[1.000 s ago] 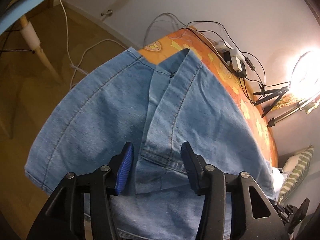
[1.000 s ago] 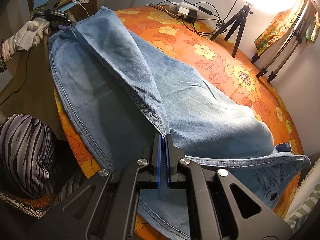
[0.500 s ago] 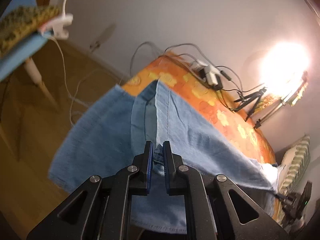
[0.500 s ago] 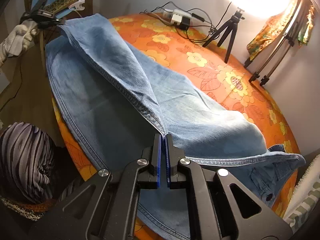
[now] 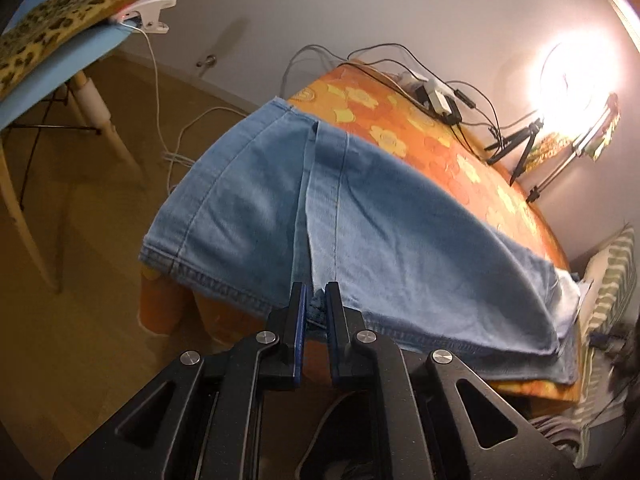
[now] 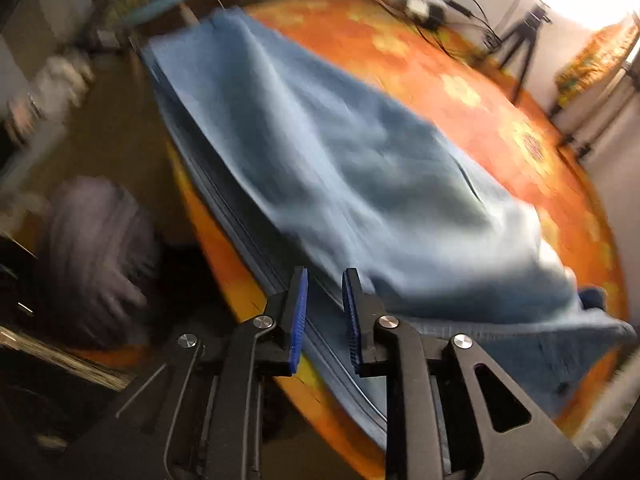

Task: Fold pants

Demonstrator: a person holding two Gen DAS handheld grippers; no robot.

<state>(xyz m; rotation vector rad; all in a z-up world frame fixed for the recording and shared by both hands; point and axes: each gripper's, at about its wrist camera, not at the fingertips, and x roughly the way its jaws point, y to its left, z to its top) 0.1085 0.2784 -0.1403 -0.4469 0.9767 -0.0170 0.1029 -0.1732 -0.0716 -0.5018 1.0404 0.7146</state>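
Lying along the near edge of a round table (image 5: 472,160) with an orange flowered cloth, light blue denim pants (image 5: 360,216) are folded lengthwise, one leg over the other. In the left wrist view, the left gripper (image 5: 316,300) has its blue-padded jaws pressed nearly together, pinching the hem of the upper leg at the cuff end, which overhangs the table edge. In the right wrist view, which is blurred, the right gripper (image 6: 324,300) sits at the pants' long edge near the waist end; its jaws are opening, with a clear gap between the pads, and the denim edge runs under that gap with neither pad pressing on it. Cables, a power strip (image 5: 436,98) and a small tripod (image 5: 516,144) sit at the table's far side beneath a bright lamp (image 5: 576,76). A blue chair (image 5: 52,76) with a leopard-print cushion (image 5: 60,28) stands on the wooden floor.
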